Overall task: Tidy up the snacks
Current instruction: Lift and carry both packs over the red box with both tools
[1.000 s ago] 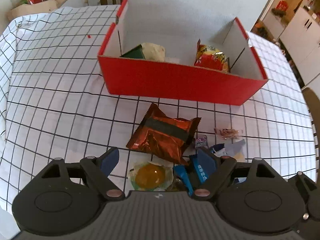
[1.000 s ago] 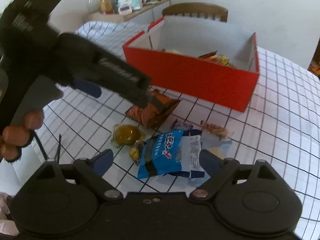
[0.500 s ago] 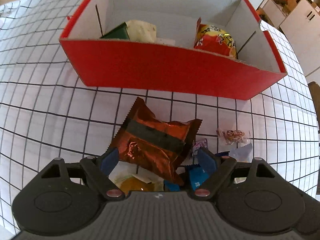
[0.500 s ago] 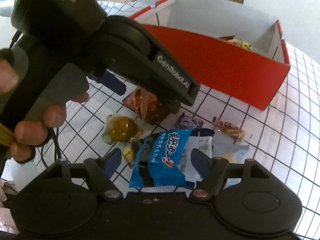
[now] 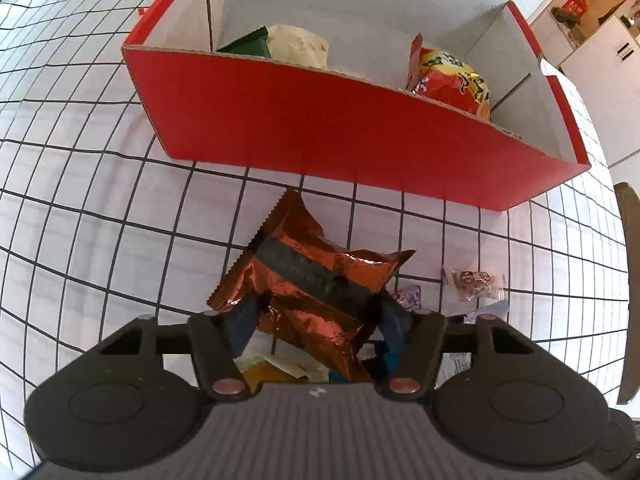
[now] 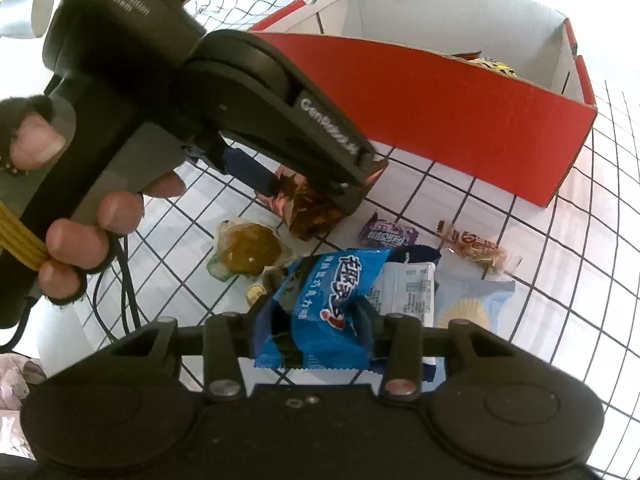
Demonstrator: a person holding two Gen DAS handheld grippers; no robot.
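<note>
Left wrist view puts the copper foil packet (image 5: 316,280) right between our left gripper (image 5: 316,316) fingers, lying on the checked tablecloth (image 5: 100,200) just in front of the red box (image 5: 320,128). Those jaws are closing, about half open, and the blue pads (image 5: 240,320) already dent the crinkled foil on both sides, so we read the packet as gripped.

Right wrist view shows the same for the blue snack packet (image 6: 328,300): our right gripper (image 6: 316,328) is closing on it, jaws narrower than half, pads pressed into the wrapper so that it bulges upward between them. It sits on top of a white wrapper (image 6: 408,288) at about 3 o'clock of it.

Loose around them are a yellow jelly cup (image 6: 248,248) at 10 o'clock of the blue packet, a purple sweet (image 6: 388,234) at 1 o'clock and a small clear-wrapped snack (image 6: 476,248) at 2 o'clock. The box at 12 o'clock already holds a green and a cream bag (image 5: 296,44) in one compartment and a red-and-yellow bag (image 5: 452,76) in the next.

We judge this the pick-up step, both hands at once. Next we should finish the squeeze, lift clear of the pile so nothing drags along, and carry each packet over the front wall into a compartment. Slippery foil may slide; the grip wants firmness.
</note>
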